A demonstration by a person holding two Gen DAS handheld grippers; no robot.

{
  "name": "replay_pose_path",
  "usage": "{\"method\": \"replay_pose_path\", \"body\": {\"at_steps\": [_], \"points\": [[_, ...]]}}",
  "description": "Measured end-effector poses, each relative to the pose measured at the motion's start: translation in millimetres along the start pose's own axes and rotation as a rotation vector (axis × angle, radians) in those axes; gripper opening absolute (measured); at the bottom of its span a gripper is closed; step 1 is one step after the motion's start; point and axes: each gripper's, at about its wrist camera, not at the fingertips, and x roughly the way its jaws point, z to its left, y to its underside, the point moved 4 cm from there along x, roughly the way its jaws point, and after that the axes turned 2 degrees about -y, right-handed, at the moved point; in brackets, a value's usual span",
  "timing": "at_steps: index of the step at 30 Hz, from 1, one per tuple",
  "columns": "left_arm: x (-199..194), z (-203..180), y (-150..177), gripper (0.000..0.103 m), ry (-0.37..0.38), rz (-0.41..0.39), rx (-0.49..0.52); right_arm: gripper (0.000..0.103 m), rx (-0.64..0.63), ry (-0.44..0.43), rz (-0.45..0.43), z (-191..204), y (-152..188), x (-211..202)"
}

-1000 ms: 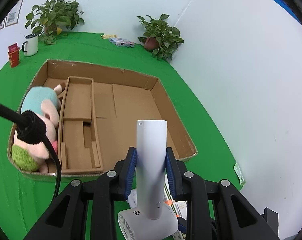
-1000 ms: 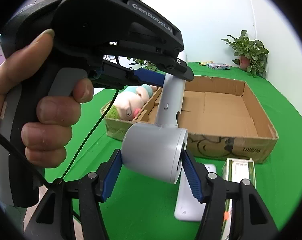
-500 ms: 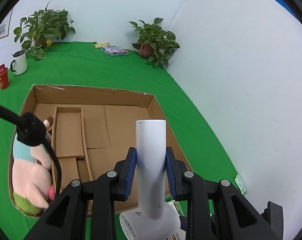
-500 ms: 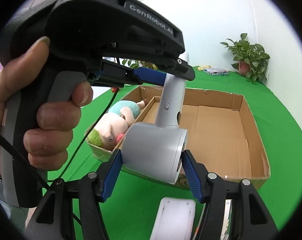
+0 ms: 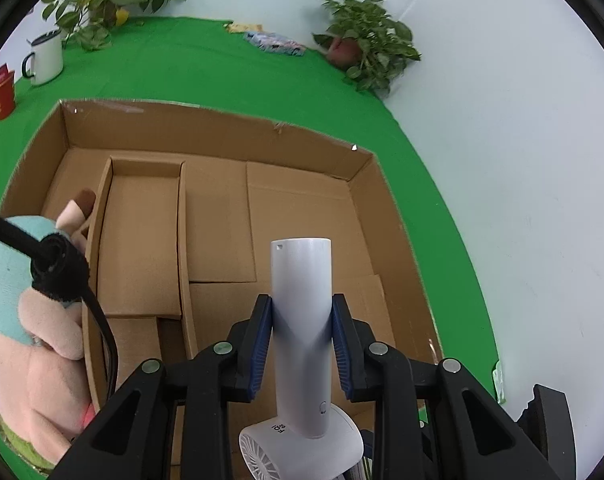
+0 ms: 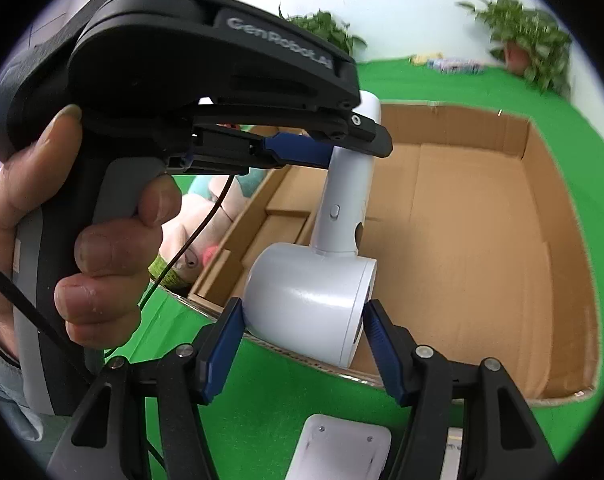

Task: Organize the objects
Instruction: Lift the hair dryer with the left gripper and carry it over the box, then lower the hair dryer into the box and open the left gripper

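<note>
A white handheld fan point(image 5: 302, 320) is held by both grippers over the near edge of an open cardboard box point(image 5: 366, 184). My left gripper point(image 5: 302, 340) is shut on the fan's handle. My right gripper point(image 6: 306, 340) is shut on the fan's round head point(image 6: 310, 296), its blue pads point(image 6: 221, 352) against both sides. The box point(image 6: 482, 220) has a cardboard divider point(image 5: 181, 240) and a bare right section. A plush doll point(image 5: 33, 340) with a teal cap lies in the left compartment; it also shows in the right wrist view point(image 6: 197, 236).
A green cloth point(image 5: 221, 68) covers the table. A white mug point(image 5: 45, 58), a red carton point(image 5: 1, 90), two potted plants point(image 5: 366, 40) and a packet point(image 5: 273, 42) stand at the far edge. A white flat device point(image 6: 342, 448) lies in front of the box.
Both grippers have carried the fan forward from in front of the box to over its near edge. The box looms larger and the view now looks down into it.
</note>
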Motion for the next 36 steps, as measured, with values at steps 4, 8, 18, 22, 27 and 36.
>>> {"method": "replay_pose_path", "body": {"at_steps": [4,8,18,22,27,36], "points": [[24,10,-1,0.026,-0.022,0.040,-0.006,0.060,0.023,-0.021,0.051,-9,1,15],[44,19,4,0.026,-0.039,0.081,-0.009,0.060,0.049,-0.040,0.118,-18,3,30],[61,28,15,0.024,-0.075,0.115,-0.003,0.060,0.126,-0.175,0.159,-41,10,24],[61,28,15,0.024,-0.076,0.115,0.021,0.060,0.166,-0.131,0.148,-61,8,21],[61,29,15,0.024,-0.104,0.118,0.042,0.043,0.231,-0.160,0.175,-76,6,35],[59,36,18,0.024,-0.162,0.124,0.050,0.031,0.260,-0.202,0.198,-59,-15,56]]}}
